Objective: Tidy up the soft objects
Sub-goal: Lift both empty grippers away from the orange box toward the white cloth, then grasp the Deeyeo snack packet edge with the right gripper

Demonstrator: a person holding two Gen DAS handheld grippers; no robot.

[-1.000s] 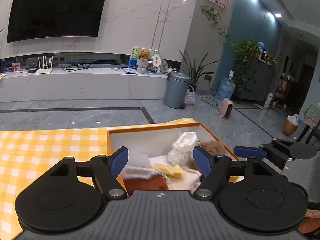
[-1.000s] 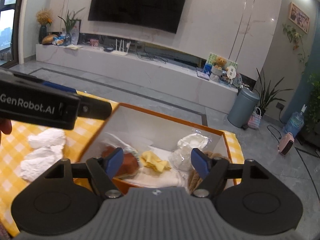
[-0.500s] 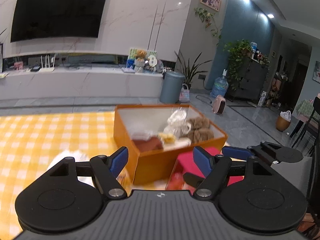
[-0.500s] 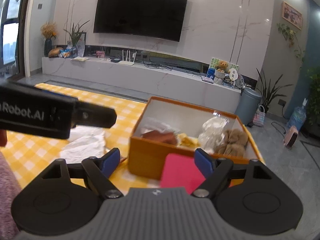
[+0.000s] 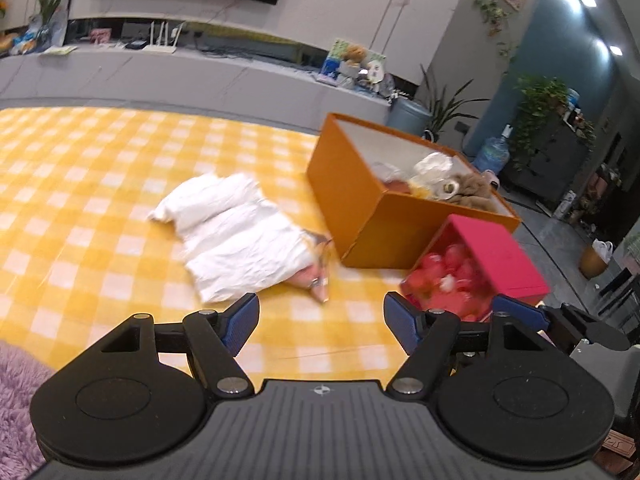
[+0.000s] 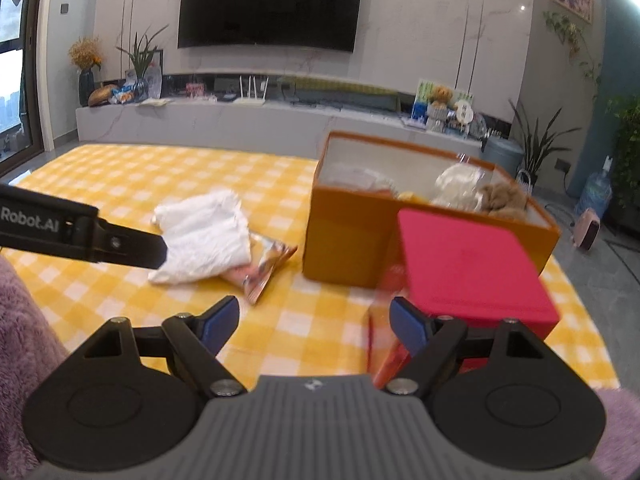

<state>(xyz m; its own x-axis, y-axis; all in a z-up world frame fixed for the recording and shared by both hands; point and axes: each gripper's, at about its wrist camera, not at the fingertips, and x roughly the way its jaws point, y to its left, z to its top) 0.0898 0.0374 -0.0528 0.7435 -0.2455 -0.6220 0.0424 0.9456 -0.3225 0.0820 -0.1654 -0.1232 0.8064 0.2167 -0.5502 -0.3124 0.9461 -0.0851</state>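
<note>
An open orange box (image 5: 360, 200) (image 6: 344, 240) stands on the yellow checked cloth (image 5: 100, 168) and holds several soft items, among them a brown plush (image 5: 472, 192) and a clear bag (image 6: 456, 184). A white padded cloth (image 5: 236, 236) (image 6: 204, 236) lies left of the box, over a pink foil packet (image 5: 316, 280) (image 6: 264, 268). A pink box (image 5: 492, 264) (image 6: 468, 268) stands in front of the orange box. My left gripper (image 5: 320, 320) is open and empty, above the cloth near the white padded cloth. My right gripper (image 6: 314, 322) is open and empty, just before the pink box.
A purple fuzzy fabric (image 5: 16, 392) (image 6: 24, 312) lies at the near left edge. The left gripper's body (image 6: 80, 232) crosses the left of the right wrist view. Beyond the table are a TV wall, a low counter and a grey bin (image 5: 408, 116).
Both grippers have pulled back and up from over the orange box toward the near edge. The white cloth, packet and pink box have come into view. Both stay open.
</note>
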